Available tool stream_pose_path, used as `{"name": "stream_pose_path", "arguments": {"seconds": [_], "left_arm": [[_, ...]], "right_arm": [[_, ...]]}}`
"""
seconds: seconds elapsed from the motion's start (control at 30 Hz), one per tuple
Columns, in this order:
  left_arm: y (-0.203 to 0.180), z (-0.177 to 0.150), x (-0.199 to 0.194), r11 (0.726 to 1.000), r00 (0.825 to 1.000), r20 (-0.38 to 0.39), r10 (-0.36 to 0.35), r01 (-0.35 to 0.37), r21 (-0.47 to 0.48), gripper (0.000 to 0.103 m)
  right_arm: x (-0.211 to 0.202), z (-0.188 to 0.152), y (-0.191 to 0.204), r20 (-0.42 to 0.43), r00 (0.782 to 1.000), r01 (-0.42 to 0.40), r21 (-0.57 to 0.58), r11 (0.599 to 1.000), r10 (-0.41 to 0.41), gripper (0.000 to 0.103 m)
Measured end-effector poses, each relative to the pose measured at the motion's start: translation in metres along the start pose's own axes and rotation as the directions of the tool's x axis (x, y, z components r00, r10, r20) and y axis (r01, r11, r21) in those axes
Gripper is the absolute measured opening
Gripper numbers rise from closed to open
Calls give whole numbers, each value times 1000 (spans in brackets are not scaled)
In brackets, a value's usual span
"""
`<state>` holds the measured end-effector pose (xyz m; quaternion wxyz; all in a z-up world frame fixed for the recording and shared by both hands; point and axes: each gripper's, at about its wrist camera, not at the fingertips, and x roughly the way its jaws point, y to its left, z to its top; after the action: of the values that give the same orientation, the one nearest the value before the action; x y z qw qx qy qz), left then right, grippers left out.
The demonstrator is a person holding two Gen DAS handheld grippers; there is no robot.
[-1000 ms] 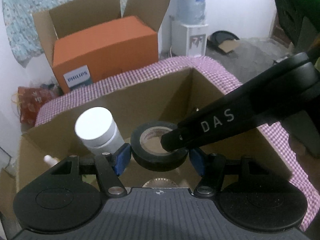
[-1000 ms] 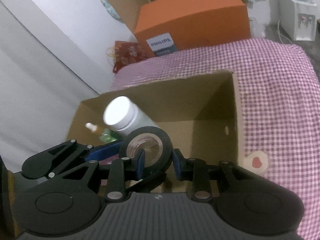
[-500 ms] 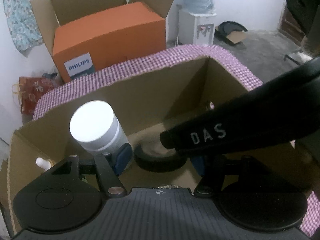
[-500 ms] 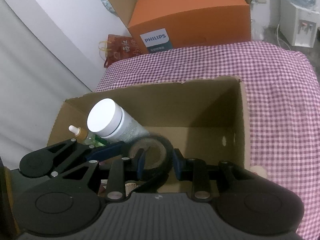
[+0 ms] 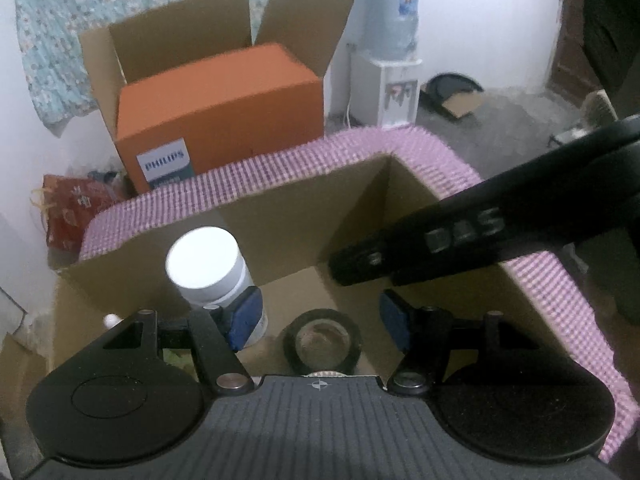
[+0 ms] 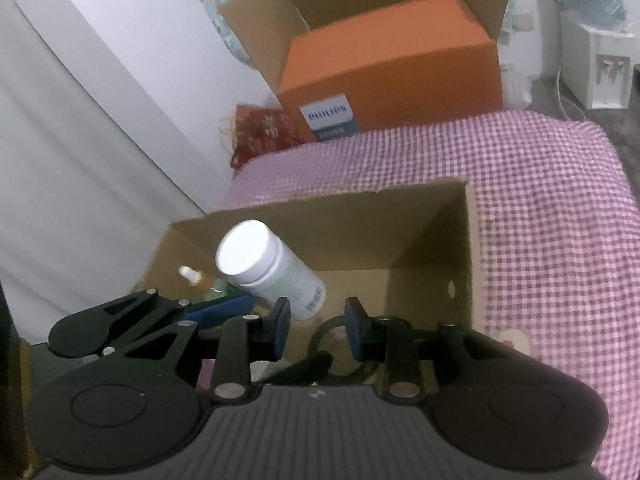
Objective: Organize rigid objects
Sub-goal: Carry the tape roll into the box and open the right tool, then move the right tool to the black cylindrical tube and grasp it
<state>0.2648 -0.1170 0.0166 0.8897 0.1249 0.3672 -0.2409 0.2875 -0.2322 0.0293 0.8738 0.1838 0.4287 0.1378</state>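
Left wrist view: tape roll point(image 5: 322, 340) lies flat on the floor of the open box point(image 5: 280, 224), its hole facing up, so its axis stands near vertical; it sits between and below the fingers of the left gripper point(image 5: 322, 322), toward 6 o'clock, touching neither blue pad; these jaws stand wide apart and hold nothing. White bottle point(image 5: 212, 276), cap toward 12 o'clock, stands at 10 o'clock from the roll, just behind the left pad; whether they touch cannot be told. A black arm of the right gripper point(image 5: 460, 240), marked "DAS", crosses from 3 o'clock above the box, clear of the roll.

Right wrist view: the right gripper point(image 6: 316, 326) has its jaws apart and empty; the roll point(image 6: 334, 334) shows only as a dark arc low between the pads, partly hidden. The bottle point(image 6: 272, 270) tilts, long axis running from cap at 10 o'clock to base at 4 o'clock, base near the left pad. A small dropper bottle point(image 6: 192, 276) lies at 9 o'clock of it. The box rests on a checked cloth point(image 6: 540, 208); an orange carton point(image 6: 392, 68) stands at 12 o'clock.
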Motion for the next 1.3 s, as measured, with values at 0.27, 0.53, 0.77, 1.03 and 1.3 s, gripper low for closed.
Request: {"name": "stream_pose_path", "arguments": {"seconds": [0.27, 0.53, 0.77, 1.03, 1.3], "left_arm": [[7, -31, -78, 999, 993, 115, -41, 44, -21, 66], [7, -89, -118, 991, 986, 119, -118, 124, -49, 67], [-2, -149, -102, 974, 976, 8, -219, 219, -59, 67], [-38, -184, -86, 971, 974, -56, -218, 223, 88, 65], [-59, -201, -62, 966, 979, -104, -175, 191, 174, 51]], "right_arm": [[-91, -42, -3, 142, 981, -146, 61, 987, 136, 32], [-163, -125, -7, 226, 926, -334, 121, 935, 301, 33], [-146, -208, -20, 167, 950, -306, 319, 897, 265, 33], [-92, -271, -49, 21, 954, -252, 594, 764, 299, 33], [-71, -280, -64, -18, 959, -200, 666, 718, 284, 33]]}}
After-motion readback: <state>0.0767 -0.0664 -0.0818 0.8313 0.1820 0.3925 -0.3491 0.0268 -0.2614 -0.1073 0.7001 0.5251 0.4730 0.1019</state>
